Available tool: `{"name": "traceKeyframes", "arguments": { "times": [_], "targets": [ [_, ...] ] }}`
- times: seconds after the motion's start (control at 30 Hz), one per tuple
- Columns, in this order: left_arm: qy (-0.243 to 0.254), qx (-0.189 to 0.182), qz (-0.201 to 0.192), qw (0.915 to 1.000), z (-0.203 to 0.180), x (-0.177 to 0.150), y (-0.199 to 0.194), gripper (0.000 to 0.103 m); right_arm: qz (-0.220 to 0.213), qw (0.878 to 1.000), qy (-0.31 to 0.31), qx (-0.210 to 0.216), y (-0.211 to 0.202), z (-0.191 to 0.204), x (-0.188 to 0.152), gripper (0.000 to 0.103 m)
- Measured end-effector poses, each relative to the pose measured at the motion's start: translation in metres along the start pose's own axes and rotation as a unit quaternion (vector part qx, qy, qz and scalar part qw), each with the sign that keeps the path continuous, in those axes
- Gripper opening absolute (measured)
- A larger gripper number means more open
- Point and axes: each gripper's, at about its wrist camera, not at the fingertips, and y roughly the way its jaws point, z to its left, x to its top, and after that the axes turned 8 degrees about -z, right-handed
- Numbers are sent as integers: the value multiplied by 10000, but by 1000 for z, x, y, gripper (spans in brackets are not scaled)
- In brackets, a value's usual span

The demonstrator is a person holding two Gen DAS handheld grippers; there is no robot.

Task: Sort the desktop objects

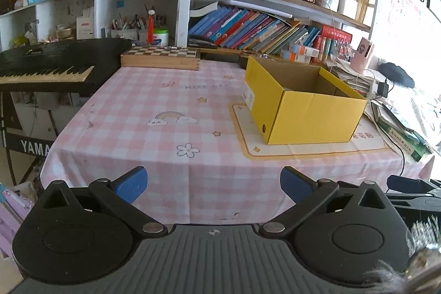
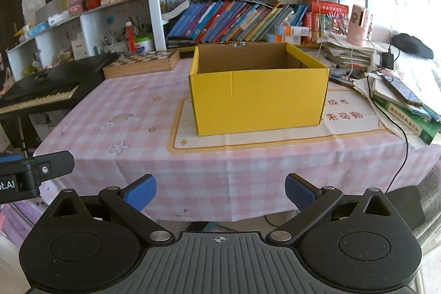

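The left gripper (image 1: 213, 185) hangs before the table's near edge, jaws spread wide, holding nothing. The right gripper (image 2: 220, 190) does the same, wide and empty. The yellow box (image 2: 259, 98) stands open-topped on a cream mat (image 2: 275, 141) on the pink checked cloth (image 1: 154, 134). In the left view it sits at two o'clock, long axis toward ten; in the right view at twelve, broad side facing. A chessboard (image 1: 161, 57) lies at eleven.
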Motion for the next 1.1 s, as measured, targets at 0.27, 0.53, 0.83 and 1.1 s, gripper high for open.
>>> {"name": "traceKeyframes", "arguments": {
  "times": [0.27, 0.53, 0.83, 1.1],
  "targets": [
    [112, -53, 5, 9999, -2, 0, 0, 103, 64, 10000, -48, -18, 1, 4, -1, 101],
    [61, -23, 112, 9999, 1, -1, 3, 103, 85, 9999, -91, 11, 2, 7, 1, 101],
    [146, -97, 247, 9995, -1, -1, 5, 103, 67, 9999, -107, 20, 2, 7, 2, 101],
    [77, -51, 288, 9995, 0, 1, 6, 103, 83, 9999, -113, 44, 3, 9, 4, 101]
  ]
}}
